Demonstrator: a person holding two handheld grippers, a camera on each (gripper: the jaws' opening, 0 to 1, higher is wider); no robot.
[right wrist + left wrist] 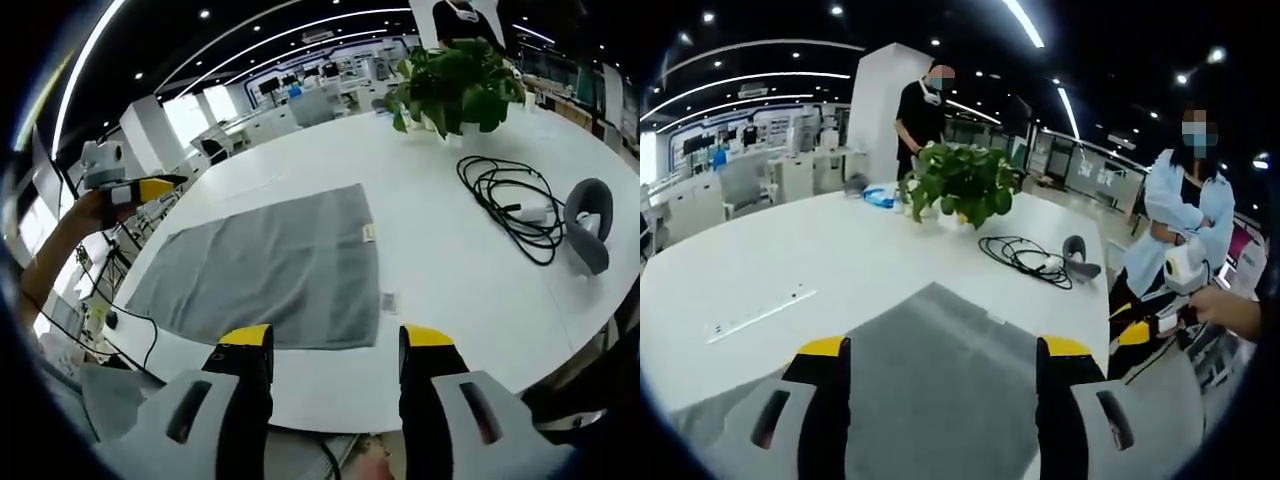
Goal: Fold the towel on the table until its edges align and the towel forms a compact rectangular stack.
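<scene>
In the right gripper view, the left gripper sits at the far left in a person's hand, off the table's edge beyond the towel's far side; whether its jaws are spread I cannot tell. The flat grey rectangular cloth towel lies spread on the round white table, just ahead of the right gripper, whose yellow-tipped jaws stand apart, holding nothing. Further right lie a coiled black cable and a grey curved headset-like object. In the left gripper view, the towel lies under and ahead of the left gripper, jaws spread.
</scene>
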